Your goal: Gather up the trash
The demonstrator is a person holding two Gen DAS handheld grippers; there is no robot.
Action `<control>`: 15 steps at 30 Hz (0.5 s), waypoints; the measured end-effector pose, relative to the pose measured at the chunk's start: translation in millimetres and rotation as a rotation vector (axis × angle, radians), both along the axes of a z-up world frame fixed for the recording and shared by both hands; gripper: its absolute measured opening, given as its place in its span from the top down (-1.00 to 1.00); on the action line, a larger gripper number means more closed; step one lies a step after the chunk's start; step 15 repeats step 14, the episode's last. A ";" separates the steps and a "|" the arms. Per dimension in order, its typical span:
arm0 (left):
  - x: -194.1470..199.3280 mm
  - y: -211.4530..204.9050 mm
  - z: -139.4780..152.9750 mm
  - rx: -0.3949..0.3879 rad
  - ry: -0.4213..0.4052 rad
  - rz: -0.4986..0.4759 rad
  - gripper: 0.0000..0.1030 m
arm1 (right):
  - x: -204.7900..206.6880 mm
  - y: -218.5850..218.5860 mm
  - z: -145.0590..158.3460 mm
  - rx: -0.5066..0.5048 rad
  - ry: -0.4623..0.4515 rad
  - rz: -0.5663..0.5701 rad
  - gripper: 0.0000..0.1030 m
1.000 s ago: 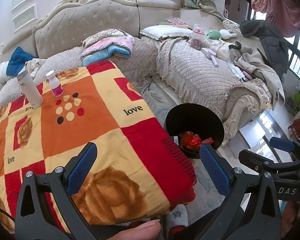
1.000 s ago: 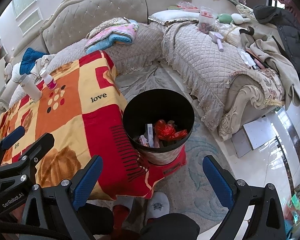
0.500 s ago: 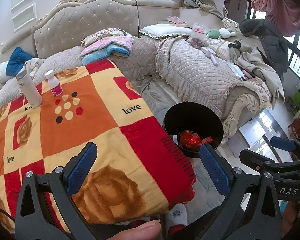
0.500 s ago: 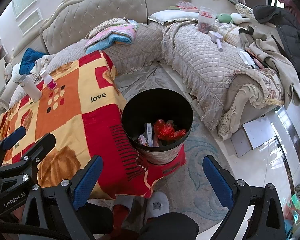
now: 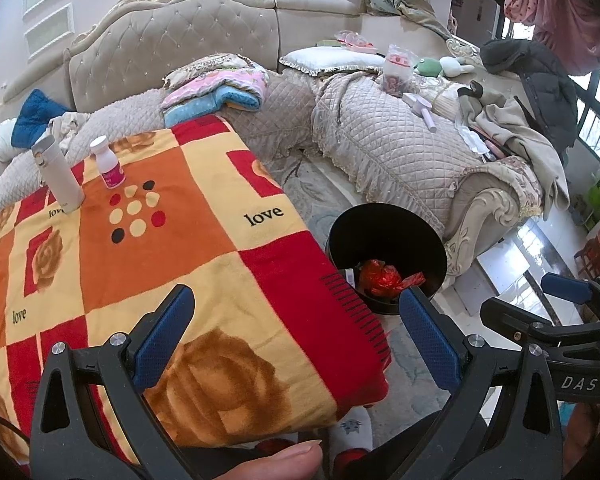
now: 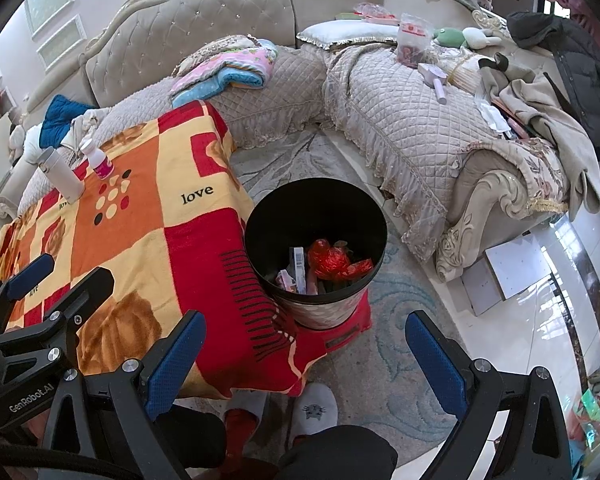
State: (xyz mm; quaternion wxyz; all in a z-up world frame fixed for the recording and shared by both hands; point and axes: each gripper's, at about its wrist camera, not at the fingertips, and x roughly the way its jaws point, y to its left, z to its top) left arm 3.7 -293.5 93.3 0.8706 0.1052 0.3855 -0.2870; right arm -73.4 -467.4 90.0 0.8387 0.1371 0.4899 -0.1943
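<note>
A black trash bin (image 6: 316,208) stands on the floor at the table's right corner; it also shows in the left wrist view (image 5: 386,228). Inside lie a crumpled red wrapper (image 6: 332,262) and several small packets (image 6: 298,272). My left gripper (image 5: 296,336) is open and empty above the near corner of the blanket-covered table (image 5: 160,248). My right gripper (image 6: 306,354) is open and empty above the floor, just in front of the bin. A white tumbler (image 5: 58,174) and a small white-and-pink bottle (image 5: 108,162) stand upright at the table's far left.
A quilted beige corner sofa (image 6: 412,128) wraps behind the table and bin, piled with folded blankets (image 6: 236,68), clothes, a jar and toys. A red stool (image 6: 340,330) sits under the bin. My slippered feet (image 6: 314,406) are on the rug below.
Both views have shifted very slightly; the grippers stay open and empty. Nothing on the table or in the bin has moved.
</note>
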 end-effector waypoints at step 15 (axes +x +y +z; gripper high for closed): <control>-4.3 3.9 -10.5 -0.001 -0.009 0.068 -0.98 | -2.4 1.6 -1.4 0.006 0.007 0.008 -0.92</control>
